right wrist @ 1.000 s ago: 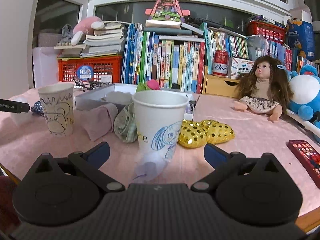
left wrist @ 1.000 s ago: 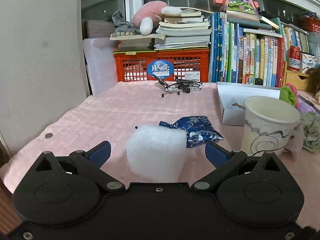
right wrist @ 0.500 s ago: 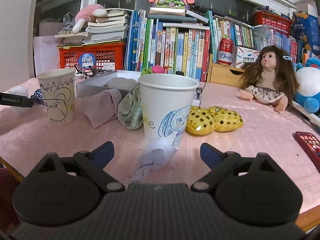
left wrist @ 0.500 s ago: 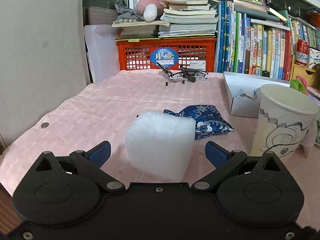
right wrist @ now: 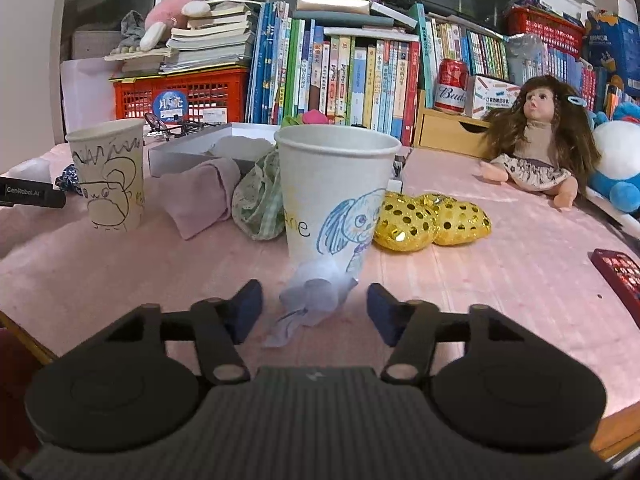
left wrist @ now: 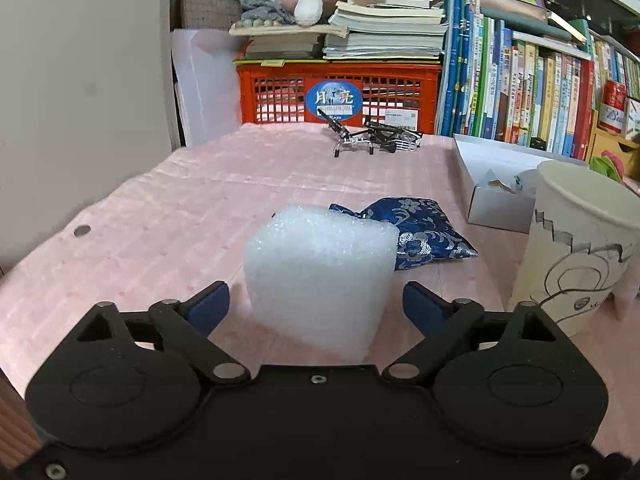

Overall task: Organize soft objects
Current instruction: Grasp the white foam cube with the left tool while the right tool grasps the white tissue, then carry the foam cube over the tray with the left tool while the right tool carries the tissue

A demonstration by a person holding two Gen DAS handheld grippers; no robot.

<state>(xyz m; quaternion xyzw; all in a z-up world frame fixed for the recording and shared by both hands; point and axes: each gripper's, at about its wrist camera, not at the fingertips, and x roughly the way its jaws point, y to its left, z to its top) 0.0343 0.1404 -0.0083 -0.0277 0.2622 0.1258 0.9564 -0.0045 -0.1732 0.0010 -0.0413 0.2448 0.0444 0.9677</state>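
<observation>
A white foam block [left wrist: 318, 276] stands on the pink cloth between the blue pads of my left gripper [left wrist: 316, 310]. Its jaws are closing, and a small gap shows on each side of the block. Behind the block lies a blue patterned pouch [left wrist: 416, 232]. In the right wrist view a crumpled pale tissue [right wrist: 314, 300] lies in front of a paper cup with a blue rabbit drawing [right wrist: 334, 194]. My right gripper [right wrist: 314, 310] is closing around the tissue, its pads still apart from it. A second paper cup with a black scribble [right wrist: 110, 174] [left wrist: 576, 252] stands further left.
A pink cloth [right wrist: 206, 196], a green checked cloth [right wrist: 258, 200] and gold spotted pouches [right wrist: 430, 220] lie around the rabbit cup. A white box [left wrist: 492, 184], a doll [right wrist: 536, 152], a blue plush toy [right wrist: 616, 164], a red crate [left wrist: 340, 88] and books [right wrist: 340, 68] stand behind.
Both pairs of jaws have narrowed, the right far more than the left. The left gripper has come closer to the foam block and a little lower.
</observation>
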